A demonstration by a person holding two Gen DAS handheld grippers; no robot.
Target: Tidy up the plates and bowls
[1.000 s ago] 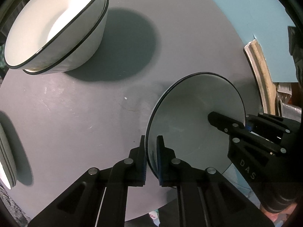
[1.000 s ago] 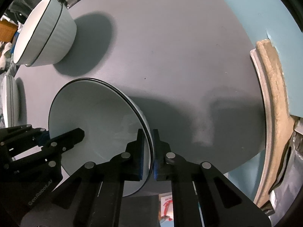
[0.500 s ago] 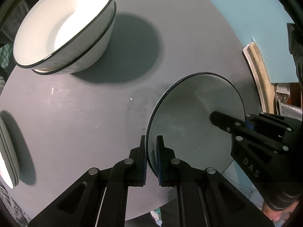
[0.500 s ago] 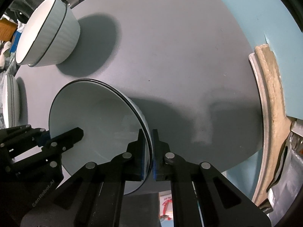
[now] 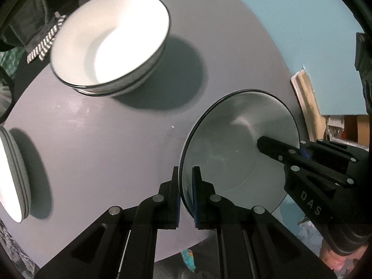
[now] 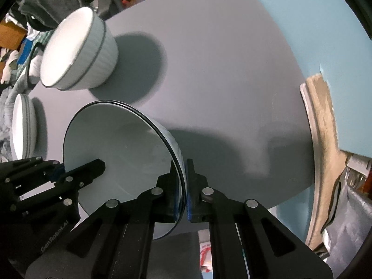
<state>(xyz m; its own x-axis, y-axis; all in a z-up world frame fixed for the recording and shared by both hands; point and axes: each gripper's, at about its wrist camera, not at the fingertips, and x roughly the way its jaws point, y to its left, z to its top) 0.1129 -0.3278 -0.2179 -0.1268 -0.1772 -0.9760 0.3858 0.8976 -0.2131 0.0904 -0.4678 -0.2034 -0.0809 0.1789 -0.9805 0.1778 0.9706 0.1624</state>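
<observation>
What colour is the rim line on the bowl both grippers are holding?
Black, a thin line round the pale grey-white held bowl; the right wrist view shows it best.

stacked bowls now nearer view centre

plate stack cut by left edge, stacked bowls motion-blurred

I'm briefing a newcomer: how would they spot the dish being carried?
Start at the round grey table; nearest the cameras, a pale plate is pinched by the left gripper and right gripper. Unlike the stacked bowls, it's alone and gripper-held.
</observation>
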